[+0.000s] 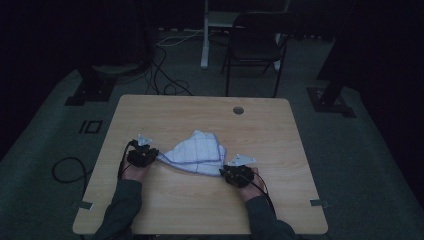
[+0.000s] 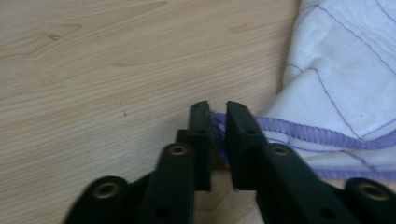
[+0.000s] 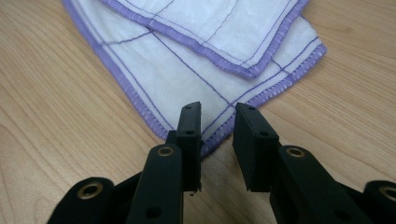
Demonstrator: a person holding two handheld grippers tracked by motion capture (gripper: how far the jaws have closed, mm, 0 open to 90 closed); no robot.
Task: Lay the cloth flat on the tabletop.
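A white cloth (image 1: 197, 150) with thin purple grid lines and a purple stitched hem lies loosely folded mid-table. My left gripper (image 1: 142, 156) sits at the cloth's left corner. In the left gripper view the jaws (image 2: 217, 108) are shut on the purple hem, and the cloth (image 2: 336, 60) spreads to the right. My right gripper (image 1: 237, 174) is at the cloth's near right corner. In the right gripper view it (image 3: 217, 109) stands open, with the corner of the cloth (image 3: 187, 56) lying on the wood between the jaws, close to the left one.
The wooden table (image 1: 200, 210) has a round cable hole (image 1: 238, 110) near its far edge. Beyond it stand a dark folding chair (image 1: 255, 45) and a white post (image 1: 205, 35). Cables (image 1: 165, 75) lie on the grey floor.
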